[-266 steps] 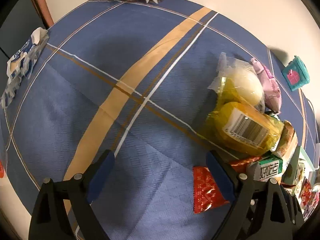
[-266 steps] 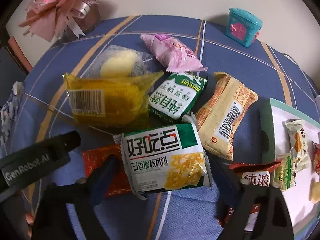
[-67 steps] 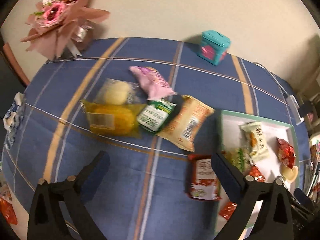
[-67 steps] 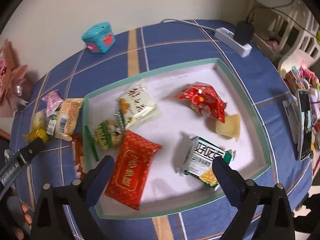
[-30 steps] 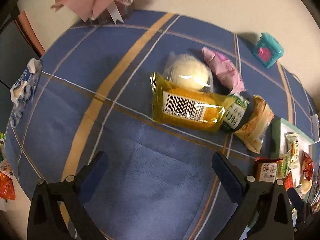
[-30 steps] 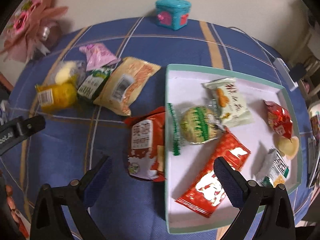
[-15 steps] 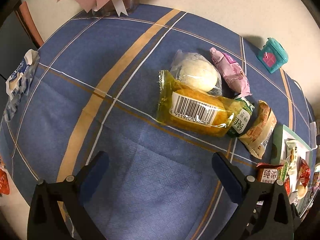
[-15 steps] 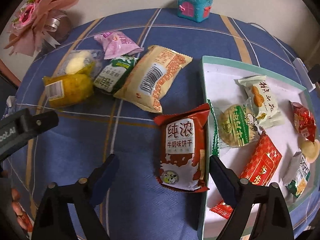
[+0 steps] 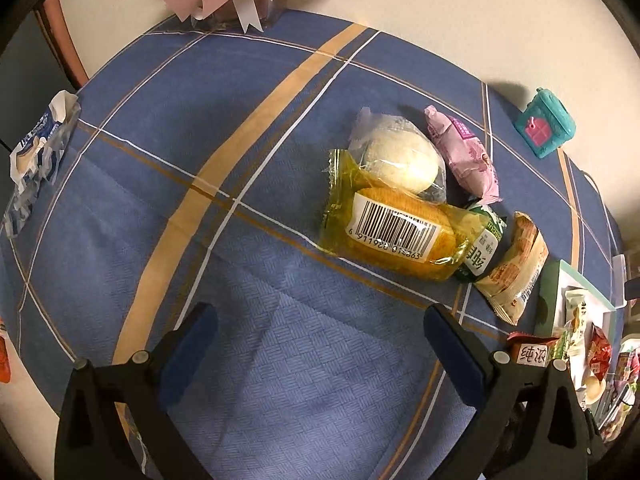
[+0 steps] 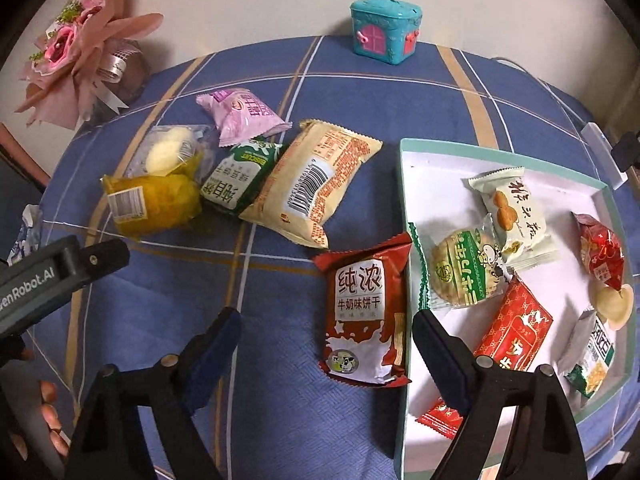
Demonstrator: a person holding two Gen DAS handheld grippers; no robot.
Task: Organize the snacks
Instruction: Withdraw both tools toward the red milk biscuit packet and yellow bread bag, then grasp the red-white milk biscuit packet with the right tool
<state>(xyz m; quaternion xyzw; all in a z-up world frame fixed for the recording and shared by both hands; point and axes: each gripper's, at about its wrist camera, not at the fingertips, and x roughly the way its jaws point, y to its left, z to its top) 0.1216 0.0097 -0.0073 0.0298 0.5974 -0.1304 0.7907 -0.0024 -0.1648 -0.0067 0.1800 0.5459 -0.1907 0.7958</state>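
Green-rimmed tray [image 10: 404,200] seen at right, several snacks inside. Right gripper [image 10: 326,334], fingers wide and empty, lowered closer over red biscuit pack [image 10: 362,306] beside tray rim; pickup judged next. Left gripper [image 9: 320,338] held wide, empty, short of yellow pack [image 9: 396,228].

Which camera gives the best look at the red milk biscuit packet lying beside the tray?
The right wrist view: the red milk biscuit packet lies whole, label readable, between the open claw's fingers. The left wrist view shows only its top edge, mostly behind a claw finger.
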